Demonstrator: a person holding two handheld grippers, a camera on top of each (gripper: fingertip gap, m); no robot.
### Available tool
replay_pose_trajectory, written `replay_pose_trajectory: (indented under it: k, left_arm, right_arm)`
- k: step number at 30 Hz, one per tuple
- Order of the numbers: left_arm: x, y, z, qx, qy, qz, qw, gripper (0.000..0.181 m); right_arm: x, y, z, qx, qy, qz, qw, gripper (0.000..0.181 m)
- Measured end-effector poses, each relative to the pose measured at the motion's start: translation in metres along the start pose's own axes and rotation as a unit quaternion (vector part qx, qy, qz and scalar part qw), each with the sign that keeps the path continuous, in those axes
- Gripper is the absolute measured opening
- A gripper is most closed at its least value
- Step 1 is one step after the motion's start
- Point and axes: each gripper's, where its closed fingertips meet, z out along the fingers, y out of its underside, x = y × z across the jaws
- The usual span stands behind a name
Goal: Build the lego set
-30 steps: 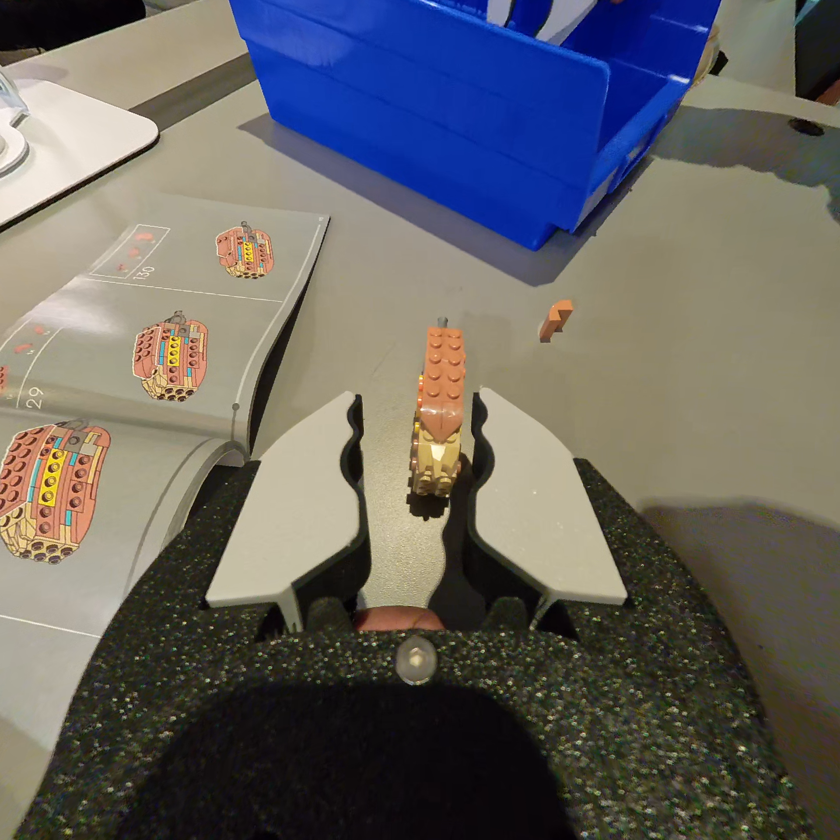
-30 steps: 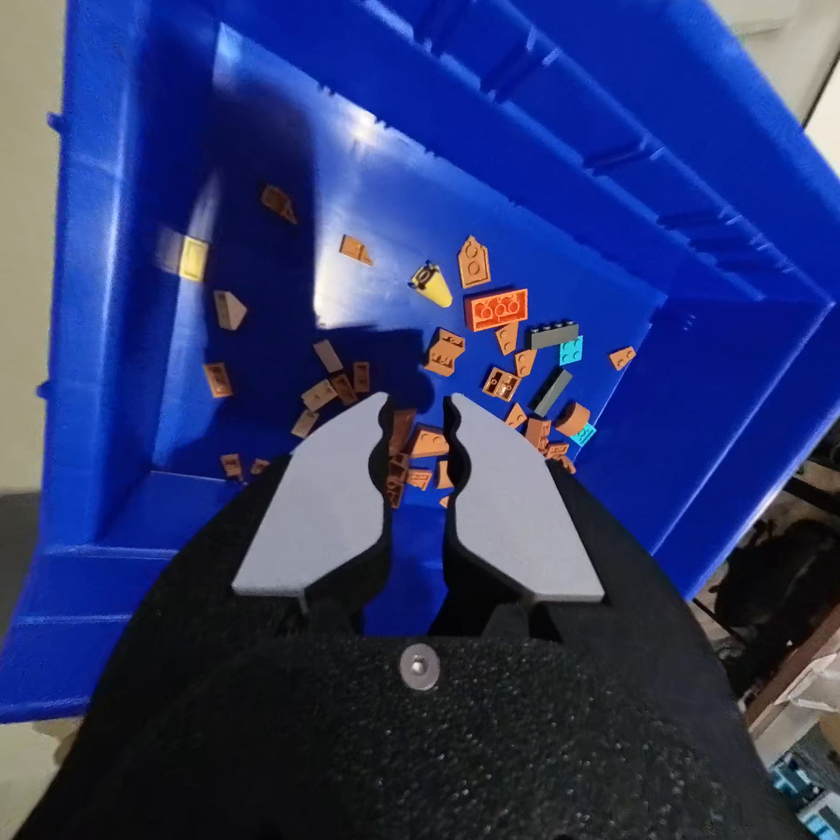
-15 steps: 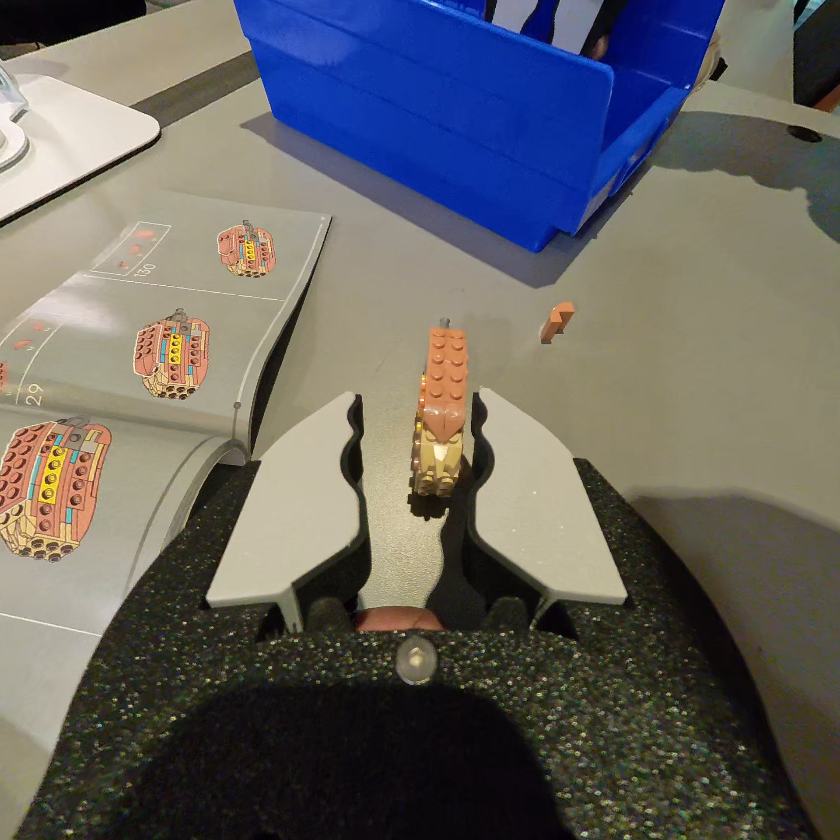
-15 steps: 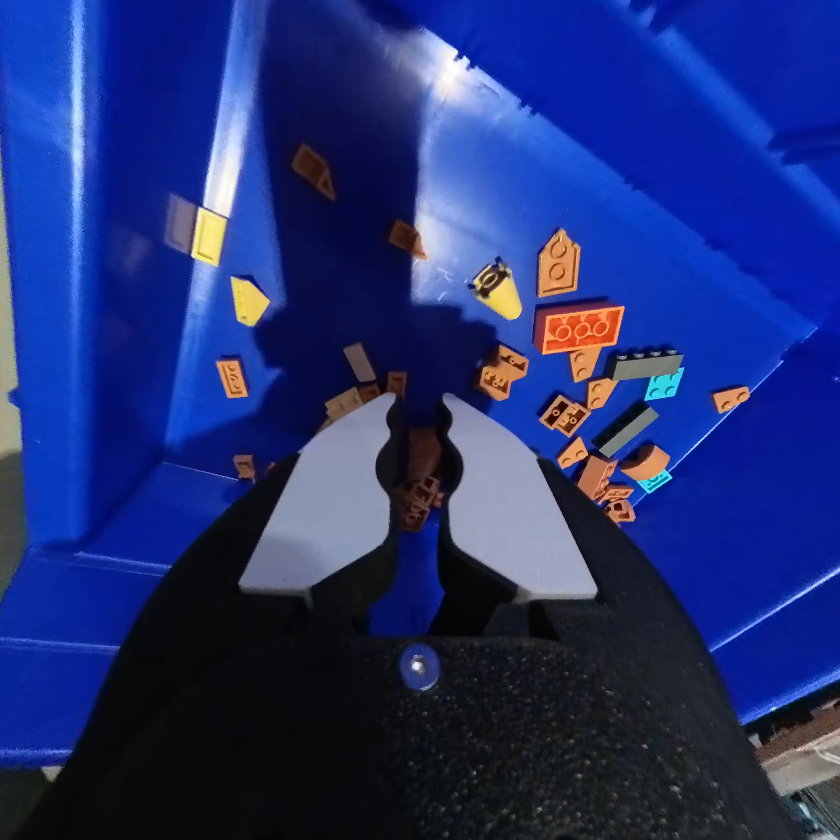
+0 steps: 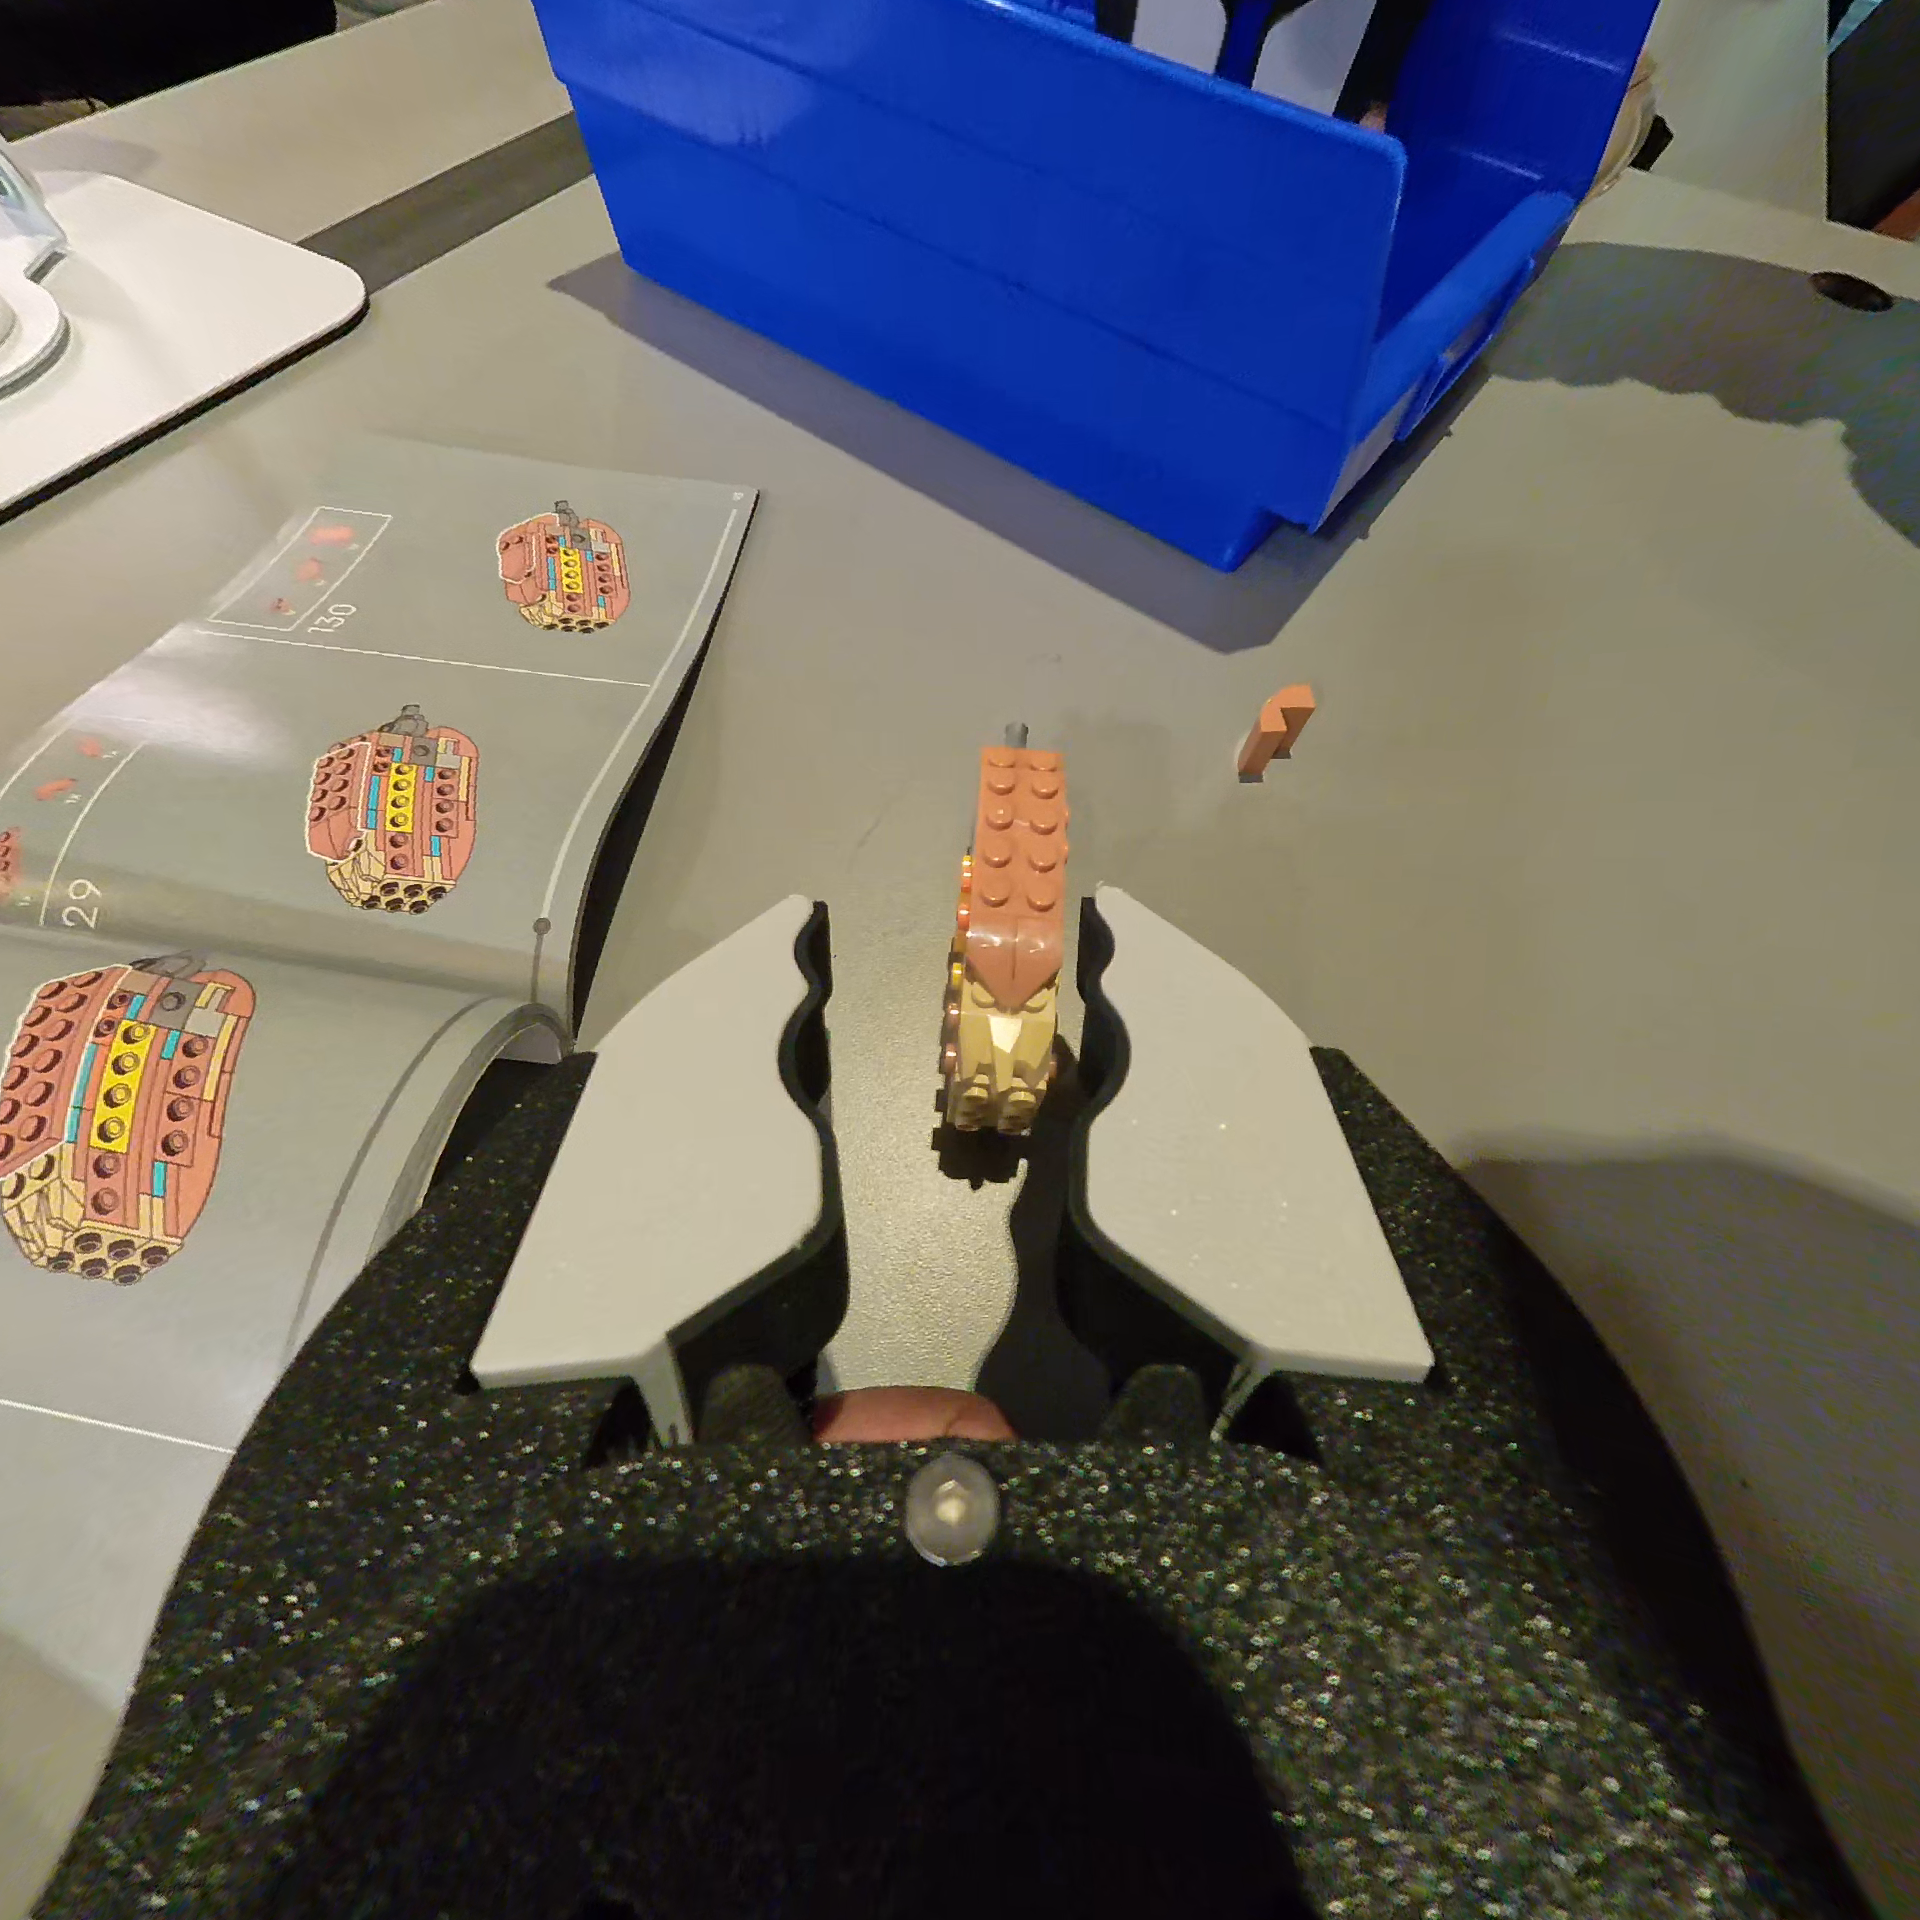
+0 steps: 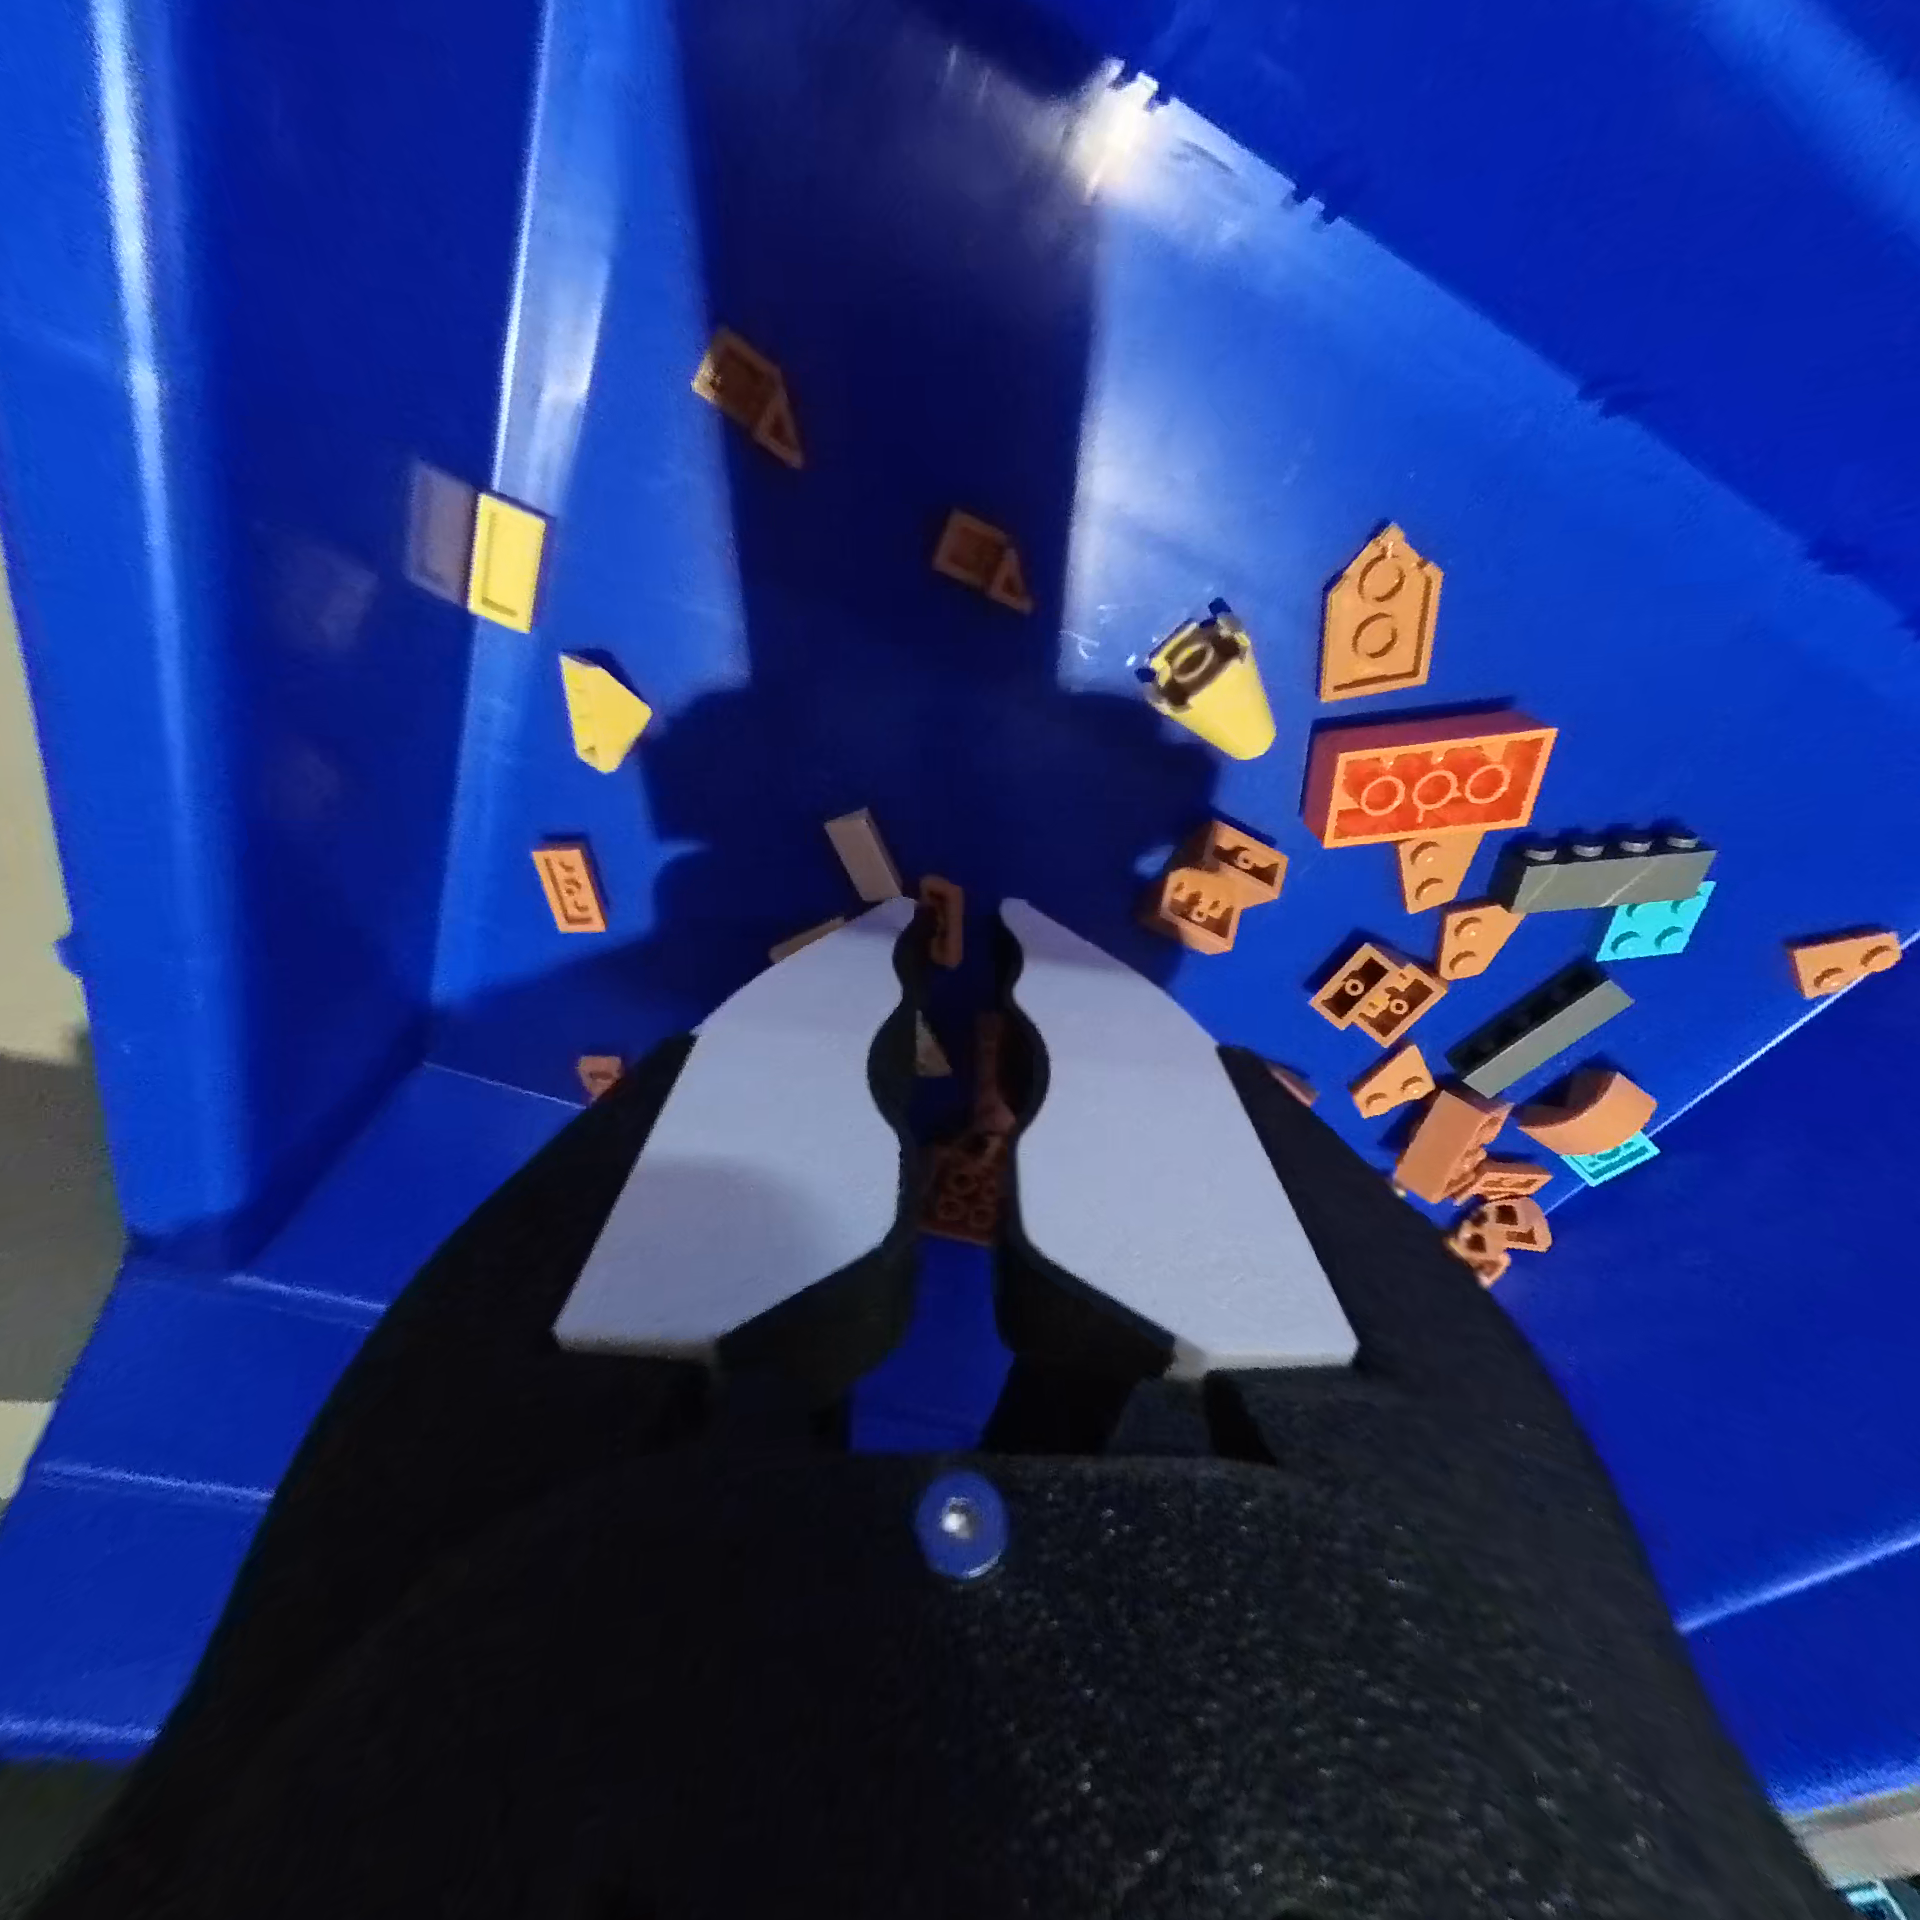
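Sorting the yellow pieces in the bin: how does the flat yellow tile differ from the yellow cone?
The flat yellow tile is a thin rectangle with a plain face; the yellow cone is round, tapered and shows a dark ring at its wide end. The tile sits at the bin's left wall; the cone lies mid-floor beside the orange pieces. Both are yellow and loose.

Blue bin [image 5: 1039, 281] walls off the far table [image 5: 1558, 883]; a booklet [image 5: 312, 831] crowds the left.
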Motion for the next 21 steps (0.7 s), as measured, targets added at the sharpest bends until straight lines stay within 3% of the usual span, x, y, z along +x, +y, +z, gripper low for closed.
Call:
replay_pose_trajectory:
  k: [8, 13, 18, 21]
  left_arm:
    - [0.000, 0.000, 0.000, 0.000, -0.002, 0.001, 1.000, 0.046]
    - [-0.001, 0.000, -0.001, 0.000, -0.006, 0.004, 1.000, 0.046]
    - [-0.002, 0.000, -0.001, 0.001, -0.015, 0.004, 1.000, 0.046]
    - [-0.003, 0.000, -0.001, 0.000, -0.019, 0.006, 1.000, 0.046]
  right_arm:
    - [0.003, 0.002, -0.006, -0.003, 0.030, 0.000, 1.000, 0.005]
    - [0.007, -0.011, -0.047, 0.054, 0.128, 0.023, 0.990, 0.004]
    - [-0.026, -0.067, -0.099, 0.180, 0.252, 0.045, 0.950, 0.004]
    - [-0.061, -0.115, -0.103, 0.290, 0.275, 0.066, 0.914, 0.004]
